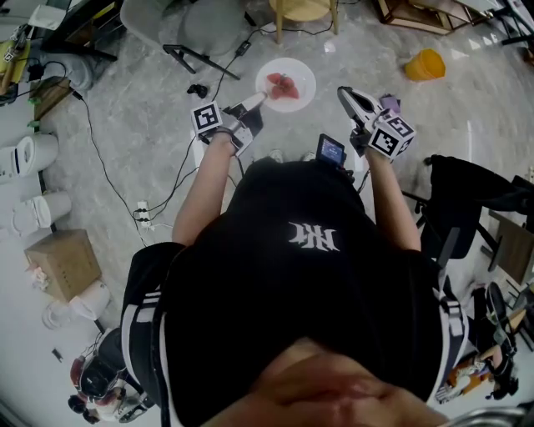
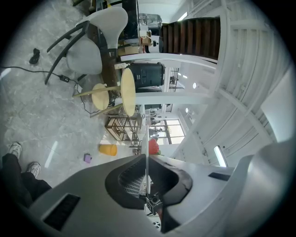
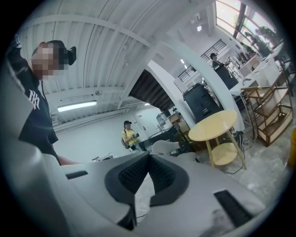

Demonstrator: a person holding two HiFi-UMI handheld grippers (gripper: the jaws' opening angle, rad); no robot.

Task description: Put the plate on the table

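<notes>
- L gripper [image 1: 254, 102]: fingers nearly closed, clamped on the near-left rim of the round white plate [image 1: 286, 83]; in the left gripper view the plate [image 2: 147, 148] showed edge-on between both pads.
- Plate was held out over the grey marbled floor [image 1: 150, 100], ahead of the person, near the round pale-wood desk [image 1: 304, 8] but not on it.
- Red food piece [image 1: 282, 85] lay on the plate, approx. centre.
- R gripper [image 1: 349, 98]: to the right of the plate, apart from it; fingers [image 3: 138, 172] met at the tips w/ nothing between.
- Yellow cup [image 1: 425, 64] lay on the floor, far right.
</notes>
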